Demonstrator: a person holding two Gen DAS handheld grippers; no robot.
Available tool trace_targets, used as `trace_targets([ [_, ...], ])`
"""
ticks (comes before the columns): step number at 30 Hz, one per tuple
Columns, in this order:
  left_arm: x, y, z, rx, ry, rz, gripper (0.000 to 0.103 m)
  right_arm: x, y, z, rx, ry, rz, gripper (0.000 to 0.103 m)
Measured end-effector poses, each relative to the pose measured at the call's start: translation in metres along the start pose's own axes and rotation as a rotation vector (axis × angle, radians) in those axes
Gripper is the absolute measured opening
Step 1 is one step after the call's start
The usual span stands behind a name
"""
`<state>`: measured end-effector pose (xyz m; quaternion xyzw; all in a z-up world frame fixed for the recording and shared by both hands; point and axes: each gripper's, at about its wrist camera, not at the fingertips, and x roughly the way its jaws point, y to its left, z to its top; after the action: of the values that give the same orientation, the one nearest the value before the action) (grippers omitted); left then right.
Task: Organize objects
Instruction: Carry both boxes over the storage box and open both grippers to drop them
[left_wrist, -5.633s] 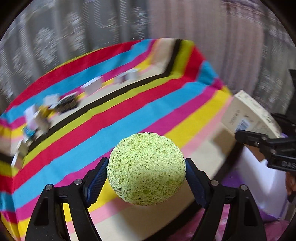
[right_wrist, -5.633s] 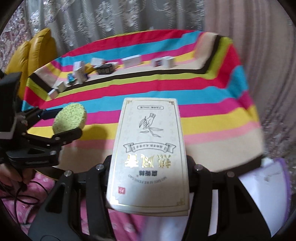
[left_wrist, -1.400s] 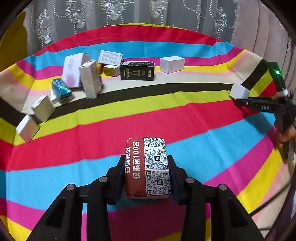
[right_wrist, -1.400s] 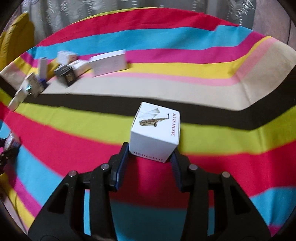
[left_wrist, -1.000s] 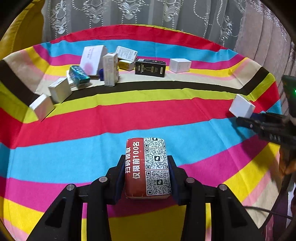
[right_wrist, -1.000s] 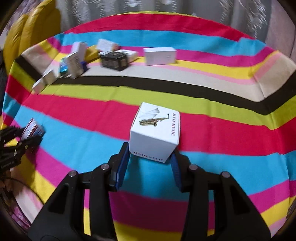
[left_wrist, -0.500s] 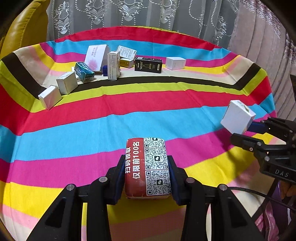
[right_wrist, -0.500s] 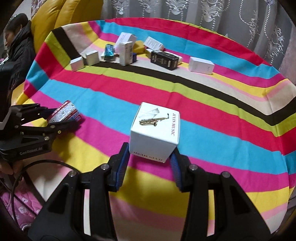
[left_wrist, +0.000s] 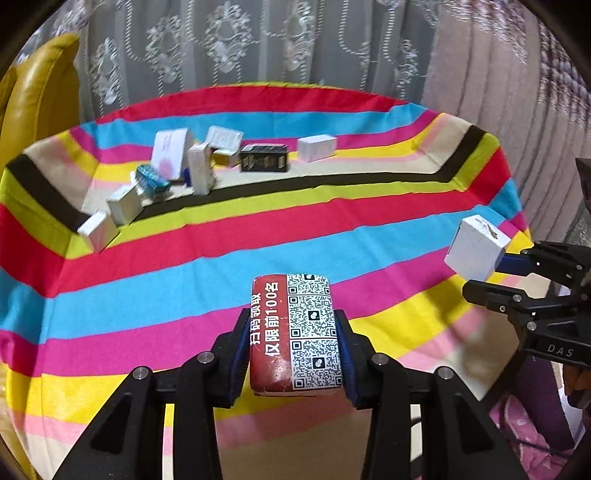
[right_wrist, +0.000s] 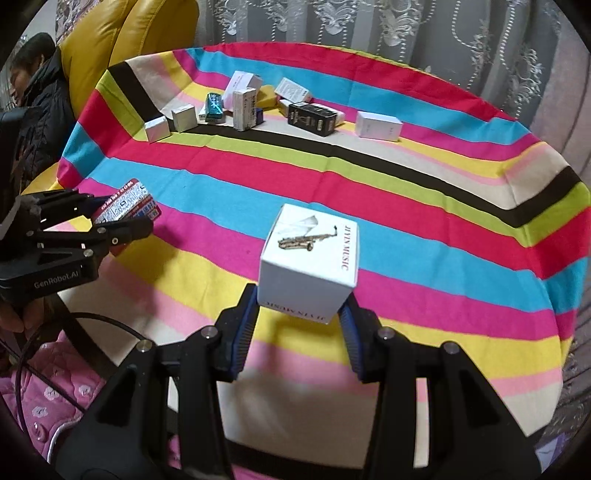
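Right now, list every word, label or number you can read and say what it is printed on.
"扫码领取 仅限前100名", beside QR codes: red packet in the left gripper.
"JIYIN MUSIC": white saxophone box in the right gripper.
"GenRobot.AI": left gripper body, right wrist view.
"DAS": right gripper body, left wrist view.
Far row of boxes: print too small to read.

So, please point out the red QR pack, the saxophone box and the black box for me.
Red pack (left_wrist: 295, 332), left wrist view, on its printed top face.
Saxophone box (right_wrist: 310, 240), right wrist view, on its top face beside the saxophone picture.
Black box (right_wrist: 312, 118), right wrist view, on its long front side.
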<state>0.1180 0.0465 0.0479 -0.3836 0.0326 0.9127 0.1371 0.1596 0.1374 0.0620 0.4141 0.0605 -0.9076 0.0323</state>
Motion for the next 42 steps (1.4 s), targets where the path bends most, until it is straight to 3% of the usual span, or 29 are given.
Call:
trace_targets([
  [14, -0.022, -0.094, 0.012, 0.193, -0.024, -0.104, 0.043, -0.064, -0.045, -0.051, 0.069, -0.024, -0.077, 0.048],
  [26, -0.033, -0.194, 0.019, 0.423, -0.030, -0.258, 0.043, -0.107, -0.099, -0.105, 0.198, -0.009, -0.188, 0.048],
  [42, -0.041, -0.324, -0.009, 0.648, 0.070, -0.640, 0.043, -0.171, -0.188, -0.208, 0.446, 0.118, -0.447, 0.048],
])
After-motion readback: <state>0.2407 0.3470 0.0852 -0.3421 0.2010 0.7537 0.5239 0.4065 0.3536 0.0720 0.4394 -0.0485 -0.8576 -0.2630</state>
